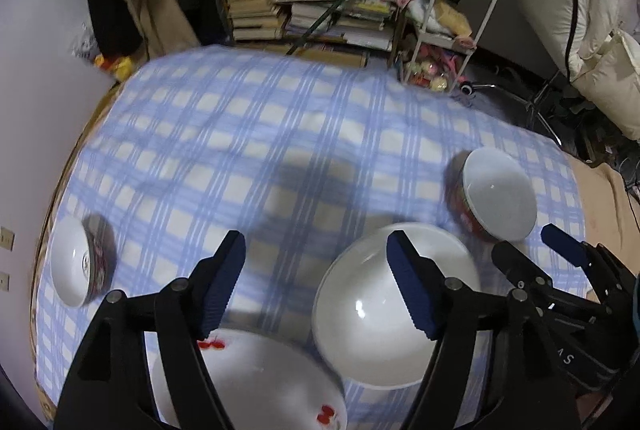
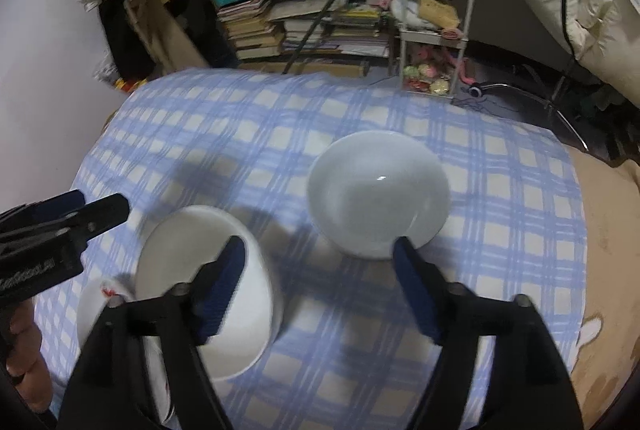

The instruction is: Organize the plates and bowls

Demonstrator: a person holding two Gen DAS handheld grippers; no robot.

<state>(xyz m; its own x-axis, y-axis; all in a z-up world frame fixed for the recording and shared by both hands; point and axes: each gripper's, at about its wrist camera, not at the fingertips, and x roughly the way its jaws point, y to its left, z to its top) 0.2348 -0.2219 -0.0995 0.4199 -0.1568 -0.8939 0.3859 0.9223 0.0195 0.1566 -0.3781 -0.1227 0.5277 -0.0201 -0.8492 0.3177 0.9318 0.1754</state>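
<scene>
On the blue checked cloth my left gripper hangs open with nothing between its pads. A plain white bowl lies just under its right finger. A white dish with red marks sits below its left finger. A bowl with a red outside stands at the right, and a dark-patterned bowl stands at the far left. My right gripper is open too and holds nothing. The white bowl is beside its left finger, and the red-sided bowl is ahead of its right finger. The two grippers hover side by side.
Beyond the table's far edge stand a shelf of stacked books and a white trolley. Pale bedding fills the right. A brown cover shows past the cloth's right edge. A hand is at the lower left.
</scene>
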